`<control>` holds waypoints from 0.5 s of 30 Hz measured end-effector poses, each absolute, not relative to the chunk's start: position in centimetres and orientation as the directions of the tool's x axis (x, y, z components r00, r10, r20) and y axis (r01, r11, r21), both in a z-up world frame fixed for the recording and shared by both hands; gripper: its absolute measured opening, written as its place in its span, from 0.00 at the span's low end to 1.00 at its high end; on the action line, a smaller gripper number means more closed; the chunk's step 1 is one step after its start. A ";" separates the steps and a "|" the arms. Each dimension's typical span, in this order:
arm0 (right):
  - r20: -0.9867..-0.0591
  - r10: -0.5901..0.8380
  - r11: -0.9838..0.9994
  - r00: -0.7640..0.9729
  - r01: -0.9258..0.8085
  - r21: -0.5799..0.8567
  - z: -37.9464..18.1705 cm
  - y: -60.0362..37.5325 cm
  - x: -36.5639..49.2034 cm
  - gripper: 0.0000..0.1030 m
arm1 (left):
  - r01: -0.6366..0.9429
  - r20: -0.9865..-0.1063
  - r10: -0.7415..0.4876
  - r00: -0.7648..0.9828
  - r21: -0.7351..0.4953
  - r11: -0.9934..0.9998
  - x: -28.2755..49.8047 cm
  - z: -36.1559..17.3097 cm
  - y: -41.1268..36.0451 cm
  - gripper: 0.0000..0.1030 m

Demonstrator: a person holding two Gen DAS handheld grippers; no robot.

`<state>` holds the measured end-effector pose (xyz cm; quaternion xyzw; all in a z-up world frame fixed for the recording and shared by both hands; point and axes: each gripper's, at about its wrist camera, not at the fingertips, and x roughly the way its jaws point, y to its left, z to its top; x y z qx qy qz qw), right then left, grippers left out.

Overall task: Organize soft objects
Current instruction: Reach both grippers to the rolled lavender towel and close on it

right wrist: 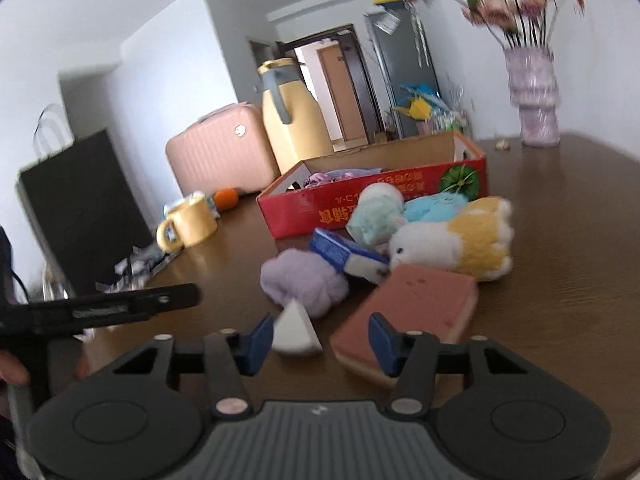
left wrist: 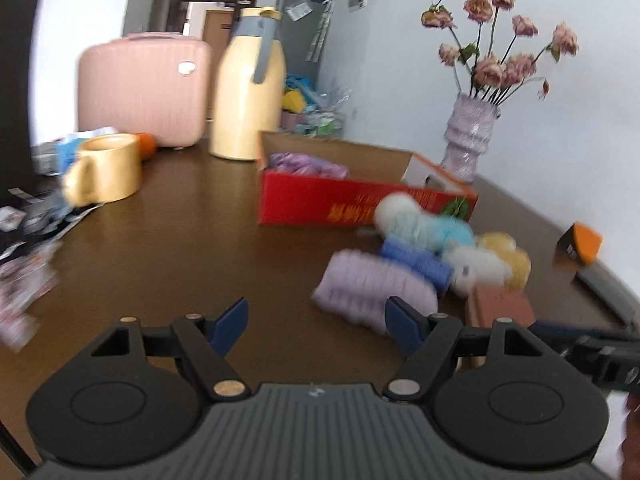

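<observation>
A red cardboard box [left wrist: 320, 204] [right wrist: 372, 204] stands open on the brown table, with purple soft stuff inside. In front of it lies a pile of soft things: a lilac fluffy mitt [left wrist: 372, 290] [right wrist: 304, 280], a blue-and-white sponge [right wrist: 348, 254], a white-and-yellow plush animal [right wrist: 456, 242], a light blue plush [right wrist: 434, 206], a pink sponge block [right wrist: 416, 312] and a white wedge sponge [right wrist: 294, 332]. My left gripper [left wrist: 316, 326] is open and empty, just left of the mitt. My right gripper [right wrist: 320, 338] is open, with the wedge sponge between its fingers.
A yellow mug [left wrist: 108, 170], a yellow thermos jug [left wrist: 248, 88], a pink case [left wrist: 144, 88] and an orange [right wrist: 226, 199] stand at the back left. A vase of dried roses [left wrist: 470, 136] stands back right. An orange-and-black box [left wrist: 580, 248] is at the right edge.
</observation>
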<state>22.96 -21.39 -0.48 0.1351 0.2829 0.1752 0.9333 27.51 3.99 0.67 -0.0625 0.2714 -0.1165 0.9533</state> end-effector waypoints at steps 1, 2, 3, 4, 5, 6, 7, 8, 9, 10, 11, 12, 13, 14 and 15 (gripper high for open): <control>-0.482 0.417 0.891 0.771 -0.243 0.383 -0.7 -21.1 24.3 0.43 | 0.208 -0.499 -0.289 0.817 -0.213 0.955 29.1 0.5 4.0 0.74; -0.479 0.422 0.886 0.770 -0.240 0.396 -0.8 -20.8 25.2 0.42 | 0.219 -0.506 -0.316 0.803 -0.242 0.945 30.8 0.2 4.0 0.74; -0.483 0.417 0.889 0.770 -0.237 0.391 -1.0 -20.2 26.2 0.42 | 0.226 -0.513 -0.333 0.791 -0.261 0.938 32.1 0.0 4.0 0.72; -0.495 0.401 0.901 0.771 -0.233 0.367 -1.0 -19.6 27.2 0.42 | 0.237 -0.520 -0.352 0.778 -0.276 0.932 33.5 -0.4 3.8 0.68; -0.499 0.389 0.910 0.774 -0.239 0.339 -1.1 -19.0 27.9 0.42 | 0.239 -0.534 -0.358 0.766 -0.280 0.930 34.8 -0.9 3.5 0.65; -0.508 0.378 0.918 0.774 -0.243 0.314 -1.2 -18.4 28.6 0.42 | 0.235 -0.549 -0.358 0.755 -0.283 0.930 35.8 -1.2 3.3 0.61; -0.522 0.368 0.924 0.770 -0.242 0.296 -1.4 -17.8 29.4 0.41 | 0.239 -0.558 -0.367 0.744 -0.290 0.927 36.7 -1.7 3.1 0.59; -0.533 0.363 0.927 0.764 -0.241 0.286 -1.7 -17.4 30.1 0.41 | 0.244 -0.564 -0.379 0.734 -0.301 0.922 37.4 -2.2 3.0 0.57; -0.546 0.356 0.931 0.758 -0.239 0.276 -2.0 -17.1 30.7 0.41 | 0.250 -0.569 -0.391 0.723 -0.313 0.916 37.8 -2.6 2.9 0.52; -0.562 0.343 0.938 0.753 -0.237 0.254 -2.3 -16.7 31.3 0.42 | 0.260 -0.573 -0.409 0.710 -0.325 0.909 38.2 -3.0 2.8 0.47; -0.572 0.336 0.941 0.748 -0.243 0.234 -2.6 -16.4 31.7 0.42 | 0.266 -0.572 -0.422 0.703 -0.339 0.902 38.3 -3.3 2.9 0.44; -0.575 0.337 0.941 0.745 -0.258 0.218 -2.9 -16.1 31.9 0.42 | 0.271 -0.569 -0.436 0.698 -0.353 0.895 38.3 -3.6 3.1 0.36; -0.574 0.344 0.939 0.743 -0.274 0.208 -3.1 -15.8 32.1 0.42 | 0.273 -0.570 -0.444 0.692 -0.363 0.891 38.2 -3.7 3.3 0.29; -0.575 0.348 0.937 0.740 -0.285 0.201 -3.3 -15.5 32.3 0.40 | 0.268 -0.570 -0.441 0.693 -0.365 0.892 38.0 -3.6 3.6 0.26; -0.574 0.352 0.936 0.739 -0.294 0.196 -3.3 -15.4 32.3 0.38 | 0.268 -0.565 -0.441 0.697 -0.365 0.891 37.8 -3.5 3.9 0.20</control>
